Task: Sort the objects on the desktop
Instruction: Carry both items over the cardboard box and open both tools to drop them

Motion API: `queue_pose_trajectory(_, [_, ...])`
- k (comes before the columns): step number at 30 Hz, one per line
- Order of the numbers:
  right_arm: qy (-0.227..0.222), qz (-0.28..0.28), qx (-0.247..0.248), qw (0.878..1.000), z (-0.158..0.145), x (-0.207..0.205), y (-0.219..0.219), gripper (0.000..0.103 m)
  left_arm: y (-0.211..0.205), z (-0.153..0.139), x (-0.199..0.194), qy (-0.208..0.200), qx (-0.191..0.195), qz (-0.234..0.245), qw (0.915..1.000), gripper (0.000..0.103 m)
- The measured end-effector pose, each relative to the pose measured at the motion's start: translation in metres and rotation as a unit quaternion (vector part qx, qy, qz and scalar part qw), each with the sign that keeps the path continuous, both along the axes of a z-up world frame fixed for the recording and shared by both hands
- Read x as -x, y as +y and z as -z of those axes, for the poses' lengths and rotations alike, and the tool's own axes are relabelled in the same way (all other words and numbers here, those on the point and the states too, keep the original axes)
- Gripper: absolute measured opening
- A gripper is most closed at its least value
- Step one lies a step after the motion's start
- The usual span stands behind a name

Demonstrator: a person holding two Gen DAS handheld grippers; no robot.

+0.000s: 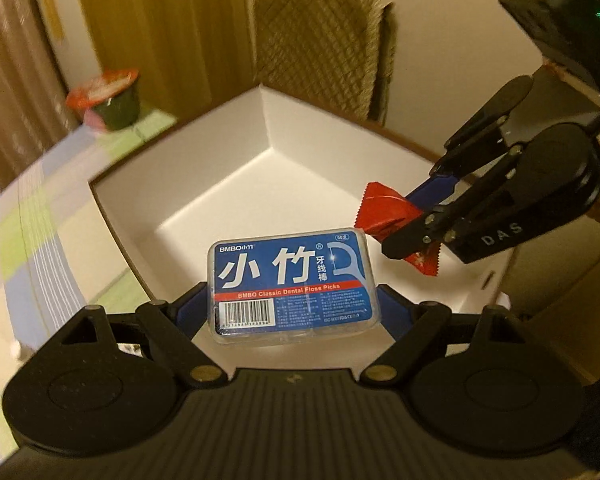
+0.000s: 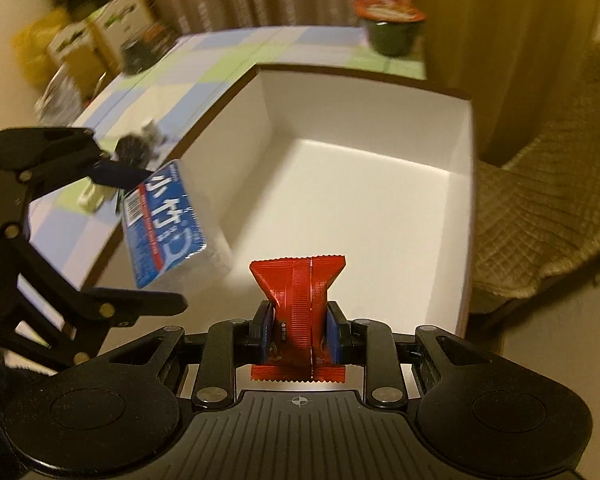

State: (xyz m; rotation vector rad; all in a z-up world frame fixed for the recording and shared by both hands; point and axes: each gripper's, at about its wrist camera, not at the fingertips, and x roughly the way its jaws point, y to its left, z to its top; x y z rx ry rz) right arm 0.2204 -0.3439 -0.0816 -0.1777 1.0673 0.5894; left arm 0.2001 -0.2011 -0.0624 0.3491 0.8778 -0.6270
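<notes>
My left gripper [image 1: 294, 312] is shut on a clear box of dental floss picks [image 1: 290, 280] with a blue label, held above the white cardboard box [image 1: 268, 116]. In the right wrist view the floss box [image 2: 164, 224] hangs over the box's near left wall, gripped by the left gripper [image 2: 138, 236]. My right gripper [image 2: 298, 332] is shut on a red snack packet [image 2: 298, 296], pinched at its middle, over the white box's floor [image 2: 364, 208]. From the left wrist view the packet [image 1: 384, 212] and right gripper [image 1: 414, 216] sit at the right, above the box.
An instant noodle cup [image 1: 108, 100] with a red lid stands on the checked tablecloth [image 1: 32, 216] beyond the box. A chair with a quilted cover [image 1: 320, 40] stands behind the table. Small dark objects [image 2: 140, 144] and cartons [image 2: 100, 28] lie at the far left.
</notes>
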Motion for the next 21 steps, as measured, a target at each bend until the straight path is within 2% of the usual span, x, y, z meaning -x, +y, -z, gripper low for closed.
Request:
queue_pose_trajectory(3, [-0.001, -0.05, 0.009, 0.999, 0.008, -0.014, 0.0, 0.026, -0.002, 0.011, -0.008, 0.02, 0.003, -0.019, 0.9996, 0.085])
queue_pose_trajectory(9, [0.001, -0.148, 0.035, 0.988, 0.021, -0.036, -0.001, 0.026, -0.014, 0.028, -0.021, 0.04, -0.029, -0.04, 0.998, 0.085])
queue_pose_trajectory(21, [0.028, -0.221, 0.061, 0.973, 0.048, -0.062, -0.005, 0.027, -0.039, 0.049, -0.041, 0.058, -0.074, -0.046, 0.9945, 0.085])
